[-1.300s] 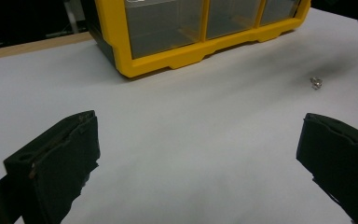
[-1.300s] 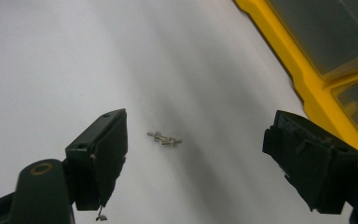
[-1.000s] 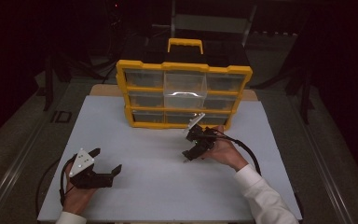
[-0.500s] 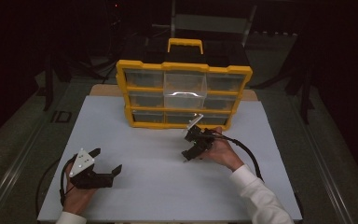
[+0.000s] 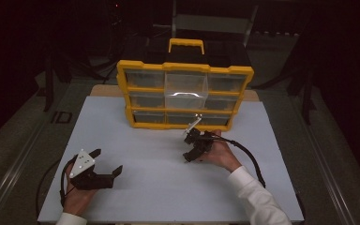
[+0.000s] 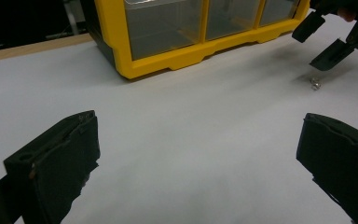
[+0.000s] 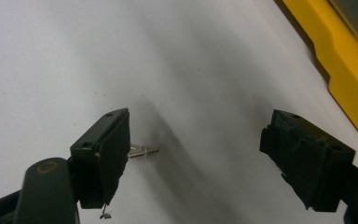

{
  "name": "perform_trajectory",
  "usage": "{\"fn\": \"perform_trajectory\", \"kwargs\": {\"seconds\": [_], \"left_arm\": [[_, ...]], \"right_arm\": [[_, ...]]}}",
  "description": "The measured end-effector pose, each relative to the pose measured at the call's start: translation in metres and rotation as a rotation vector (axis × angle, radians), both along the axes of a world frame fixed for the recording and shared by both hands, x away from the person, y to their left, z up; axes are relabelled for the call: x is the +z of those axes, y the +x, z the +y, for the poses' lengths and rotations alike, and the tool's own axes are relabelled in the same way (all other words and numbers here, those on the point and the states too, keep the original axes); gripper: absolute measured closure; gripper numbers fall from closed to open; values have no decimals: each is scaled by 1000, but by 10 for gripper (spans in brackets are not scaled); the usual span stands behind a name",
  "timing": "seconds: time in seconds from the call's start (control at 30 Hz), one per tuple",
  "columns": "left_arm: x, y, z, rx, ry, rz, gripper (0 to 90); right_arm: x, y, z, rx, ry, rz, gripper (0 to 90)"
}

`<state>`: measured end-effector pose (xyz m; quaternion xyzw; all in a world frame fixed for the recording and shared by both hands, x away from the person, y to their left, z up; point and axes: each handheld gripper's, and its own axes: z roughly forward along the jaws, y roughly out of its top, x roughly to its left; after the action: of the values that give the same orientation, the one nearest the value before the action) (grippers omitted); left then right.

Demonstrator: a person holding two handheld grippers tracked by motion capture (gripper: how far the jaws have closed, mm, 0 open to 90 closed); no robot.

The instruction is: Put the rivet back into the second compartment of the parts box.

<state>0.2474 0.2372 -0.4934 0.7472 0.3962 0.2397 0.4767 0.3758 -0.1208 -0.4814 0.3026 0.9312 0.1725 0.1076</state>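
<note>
The small metal screw [image 7: 142, 150] is the thing of this work. It lies flat on the white surface [image 5: 136, 140], in front of the yellow drawer organizer [image 5: 183, 96] and apart from it. In the right gripper view it sits at about 9 o'clock from the middle of the gap, just beside the inner face of the left jaw, with its tip pointing into the gap. In the left gripper view the same screw [image 6: 314, 82] is a tiny bright spot at about 2 o'clock, just under the other gripper.

The right tongs [image 7: 193, 154] are released and wide, and nothing is pinched between them; their jaws have just been closing a little while they point down at the screw. The left tongs [image 6: 196, 154] are also released and hold nothing, resting low near the front left corner of the surface, well apart from the screw.

The step in hand, as I judge it, is to pick up the screw. To do it well, the right tongs should first shift a little toward 9 o'clock, so that the screw comes to the middle of the gap and not under one jaw. Then they should sink until the tips nearly touch the surface, and close slowly across the thin shaft. The screw is small and round, so it may roll or jump away if one jaw meets it first.
</note>
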Motion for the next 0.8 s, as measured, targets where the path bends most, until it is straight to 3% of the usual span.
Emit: {"fn": "perform_trajectory", "kwargs": {"seconds": [0.8], "left_arm": [[0, 0, 0, 2, -1, -1, 2]], "right_arm": [[-15, 2, 0, 11, -45, 27, 250]]}}
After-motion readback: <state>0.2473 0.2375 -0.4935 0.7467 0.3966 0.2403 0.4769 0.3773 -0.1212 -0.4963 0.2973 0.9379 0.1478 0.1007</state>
